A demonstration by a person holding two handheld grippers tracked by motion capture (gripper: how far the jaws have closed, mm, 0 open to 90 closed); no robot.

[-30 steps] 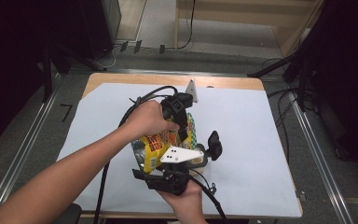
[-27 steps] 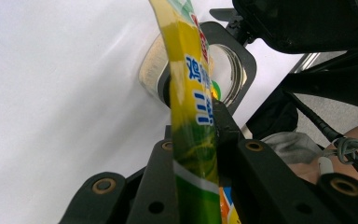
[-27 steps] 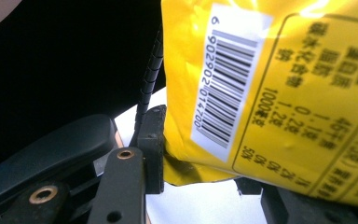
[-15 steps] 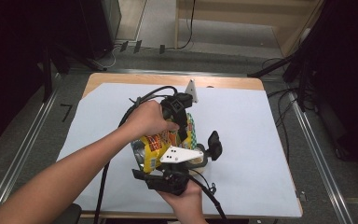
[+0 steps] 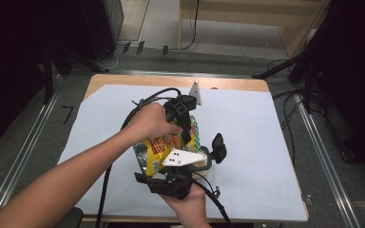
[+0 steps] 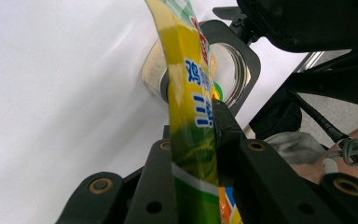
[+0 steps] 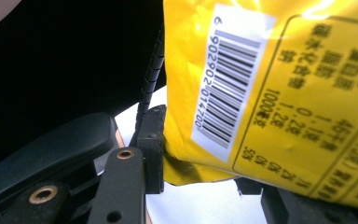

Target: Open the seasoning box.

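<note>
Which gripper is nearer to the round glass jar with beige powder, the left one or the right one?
Right. The right gripper has its fingers beside the round glass jar; the left gripper is above it, pinching the yellow plastic bag.

one yellow packet [image 5: 164, 145], perhaps one jar [image 6: 223, 65]

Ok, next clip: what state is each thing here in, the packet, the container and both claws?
Yellow packet: upright over the container, clamped by both claws.
Container: on the table, mouth open, beige powder inside.
Left claw: shut on the packet's edge.
Right claw: shut on the packet's barcode end.
</note>
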